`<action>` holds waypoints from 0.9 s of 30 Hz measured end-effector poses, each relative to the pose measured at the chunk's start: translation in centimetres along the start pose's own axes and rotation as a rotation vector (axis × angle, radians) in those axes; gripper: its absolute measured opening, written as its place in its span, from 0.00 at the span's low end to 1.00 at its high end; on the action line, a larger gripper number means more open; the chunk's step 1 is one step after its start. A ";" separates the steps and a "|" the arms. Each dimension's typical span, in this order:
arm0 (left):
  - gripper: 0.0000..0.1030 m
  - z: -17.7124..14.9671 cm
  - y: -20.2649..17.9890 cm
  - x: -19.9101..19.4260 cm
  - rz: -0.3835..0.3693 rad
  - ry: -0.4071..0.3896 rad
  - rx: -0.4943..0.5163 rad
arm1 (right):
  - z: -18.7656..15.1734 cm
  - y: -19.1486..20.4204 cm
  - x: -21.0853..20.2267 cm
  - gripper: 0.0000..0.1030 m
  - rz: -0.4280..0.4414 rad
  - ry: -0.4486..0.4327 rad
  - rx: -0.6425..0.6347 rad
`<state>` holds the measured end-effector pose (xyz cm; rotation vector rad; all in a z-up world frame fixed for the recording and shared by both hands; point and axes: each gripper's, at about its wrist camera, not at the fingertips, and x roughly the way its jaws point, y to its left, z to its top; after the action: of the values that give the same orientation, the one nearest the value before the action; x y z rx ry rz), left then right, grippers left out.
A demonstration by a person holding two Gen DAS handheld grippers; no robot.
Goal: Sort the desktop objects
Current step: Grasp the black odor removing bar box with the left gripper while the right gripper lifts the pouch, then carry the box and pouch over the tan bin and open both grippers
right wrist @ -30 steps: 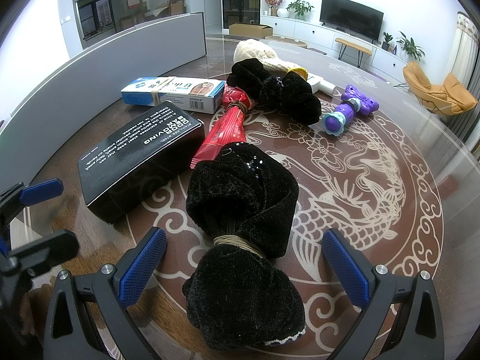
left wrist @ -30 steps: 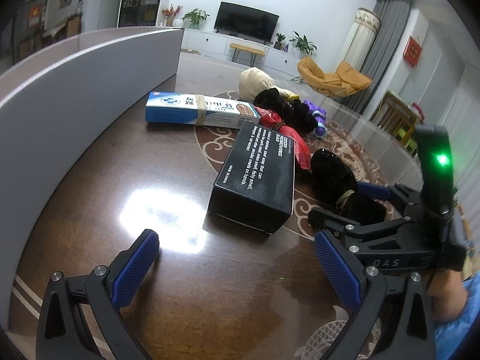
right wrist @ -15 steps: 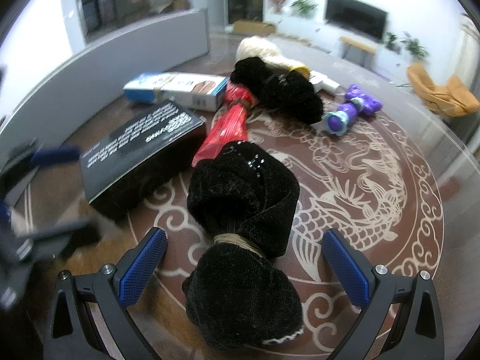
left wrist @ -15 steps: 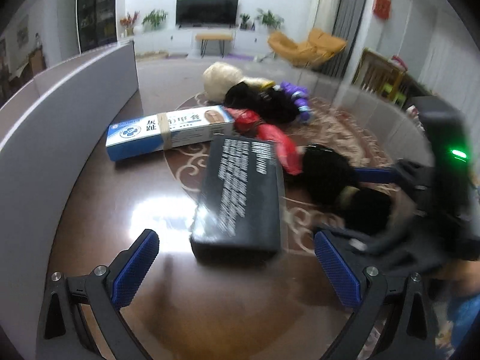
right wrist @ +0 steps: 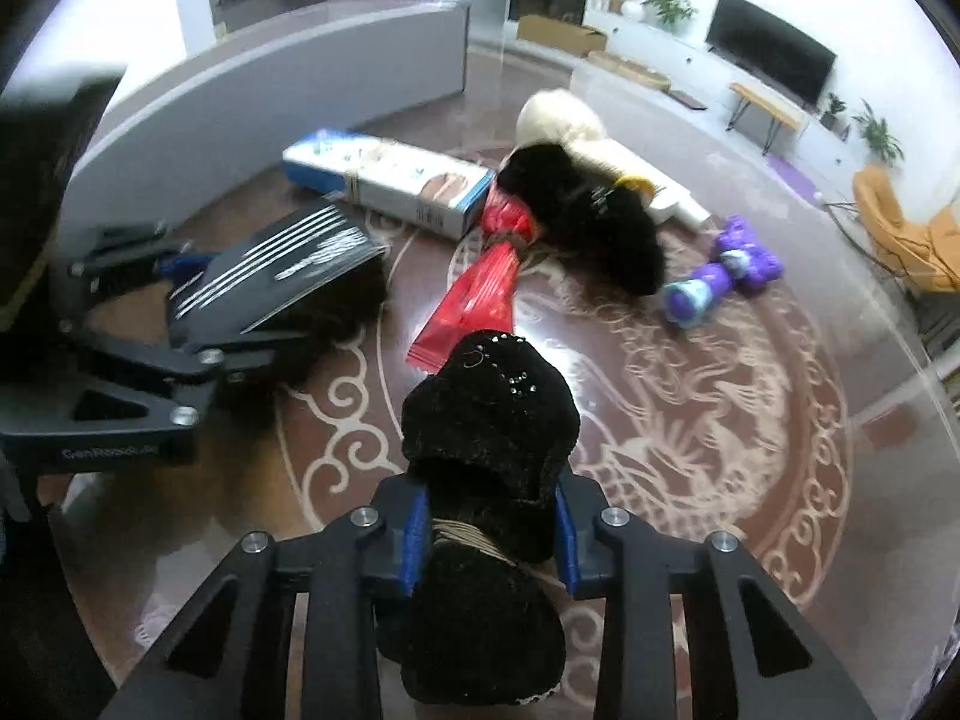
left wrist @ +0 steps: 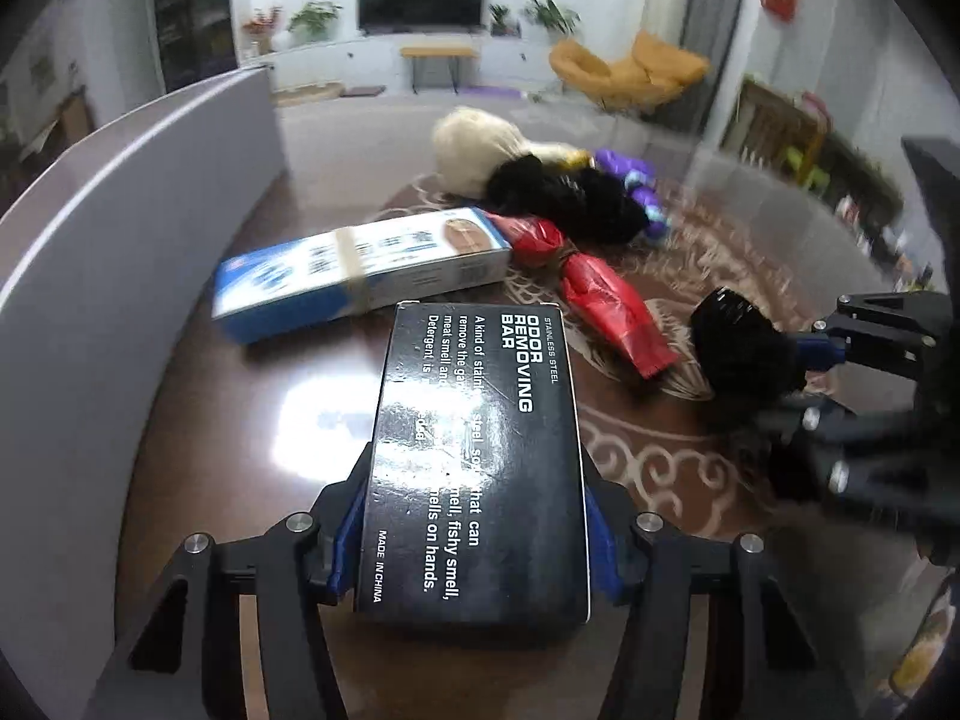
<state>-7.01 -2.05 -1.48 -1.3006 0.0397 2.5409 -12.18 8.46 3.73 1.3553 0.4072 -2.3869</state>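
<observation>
On the table (right wrist: 750,420), the box (left wrist: 480,456) sits between the fingers of the left gripper (left wrist: 474,531), with the long carton (left wrist: 360,270) lying crosswise just behind it. To the right of the box lies the foil packet (left wrist: 612,312), its far end touching the carton's end. Right of the packet, the tied bundle (right wrist: 489,420) sits between the fingers of the right gripper (right wrist: 489,534). Behind the packet rests a second cloth bundle (right wrist: 588,222), with a pale bundle (right wrist: 564,114) behind that. The dumbbell toy (right wrist: 720,276) lies to their right. A curved partition (right wrist: 270,102) stands along the table's left side.
</observation>
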 end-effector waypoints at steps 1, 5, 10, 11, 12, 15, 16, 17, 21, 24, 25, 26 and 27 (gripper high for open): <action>0.56 -0.6 0.6 -1.3 -0.002 -0.015 -0.026 | 0.0 -0.1 -1.0 0.33 0.002 -0.014 0.014; 0.56 -1.4 3.5 -7.9 -0.027 -0.102 -0.142 | 2.1 1.3 -4.6 0.33 0.033 -0.097 0.008; 0.56 0.0 10.6 -15.7 0.033 -0.205 -0.231 | 9.1 7.9 -7.4 0.33 0.154 -0.214 -0.051; 0.56 0.1 12.7 -16.8 0.078 -0.217 -0.248 | 11.3 10.2 -7.7 0.33 0.187 -0.248 -0.067; 0.56 0.1 14.7 -17.6 0.118 -0.220 -0.271 | 12.6 11.6 -7.5 0.33 0.203 -0.265 -0.076; 0.56 -0.5 21.2 -19.1 0.212 -0.209 -0.365 | 17.4 18.2 -6.6 0.33 0.282 -0.313 -0.129; 0.56 -0.9 23.5 -19.2 0.257 -0.190 -0.390 | 19.0 20.4 -5.6 0.33 0.313 -0.306 -0.141; 0.56 -1.3 25.0 -18.9 0.286 -0.174 -0.406 | 19.7 21.6 -4.8 0.33 0.329 -0.296 -0.146; 0.58 -3.3 30.4 -17.0 0.372 -0.059 -0.519 | 21.8 27.8 0.3 0.35 0.421 -0.184 -0.186; 0.68 -4.7 32.2 -15.6 0.399 0.005 -0.588 | 21.5 30.9 4.0 0.50 0.472 -0.051 -0.227; 0.70 -5.0 32.2 -15.6 0.394 -0.011 -0.592 | 21.0 31.8 4.7 0.63 0.467 -0.025 -0.254; 0.72 -5.1 31.8 -15.8 0.396 -0.037 -0.581 | 20.5 32.1 4.6 0.71 0.460 -0.025 -0.273; 0.79 -5.2 31.5 -16.0 0.398 -0.049 -0.579 | 19.8 32.3 4.1 0.73 0.443 -0.055 -0.298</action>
<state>-2.41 -36.85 4.93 -1.5487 -0.5376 3.0620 -14.73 -29.31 7.82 1.1065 0.3819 -1.9101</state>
